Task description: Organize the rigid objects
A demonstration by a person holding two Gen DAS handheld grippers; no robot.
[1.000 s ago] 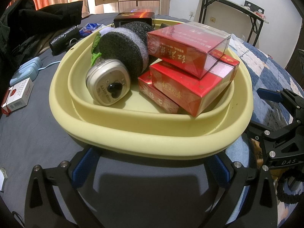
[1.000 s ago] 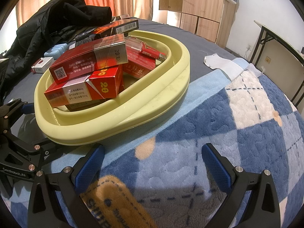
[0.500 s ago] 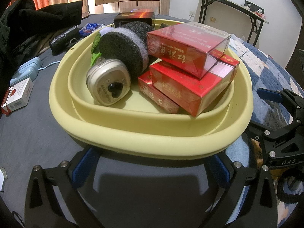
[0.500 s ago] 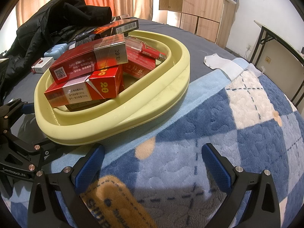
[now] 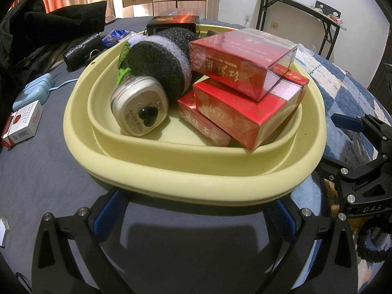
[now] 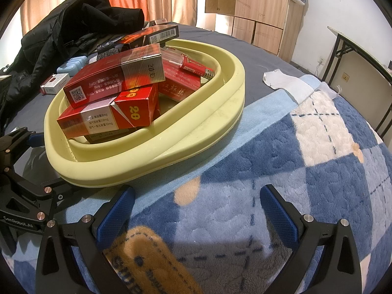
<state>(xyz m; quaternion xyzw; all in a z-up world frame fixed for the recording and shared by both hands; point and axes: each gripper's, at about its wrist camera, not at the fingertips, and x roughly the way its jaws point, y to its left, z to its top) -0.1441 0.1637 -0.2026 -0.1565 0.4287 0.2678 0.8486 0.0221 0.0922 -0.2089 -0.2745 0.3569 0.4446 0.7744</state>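
A pale yellow basin [image 5: 196, 178] sits on the bed; it also shows in the right wrist view [image 6: 171, 147]. It holds stacked red cigarette boxes [image 5: 245, 112], a black foam roll [image 5: 159, 58], a silver tin [image 5: 139, 107] and a red lighter [image 6: 193, 65]. My left gripper [image 5: 196, 218] is open and empty, just in front of the basin's near rim. My right gripper [image 6: 196, 210] is open and empty over the blue blanket, right of the basin.
A white-red cigarette pack [image 5: 23, 125], a light blue case [image 5: 34, 93], a black pouch [image 5: 80, 49] and a black jacket [image 6: 61, 29] lie left of the basin. A dark box [image 5: 171, 22] stands behind it. A white cloth [image 6: 286, 80] lies on the plaid blanket [image 6: 306, 171].
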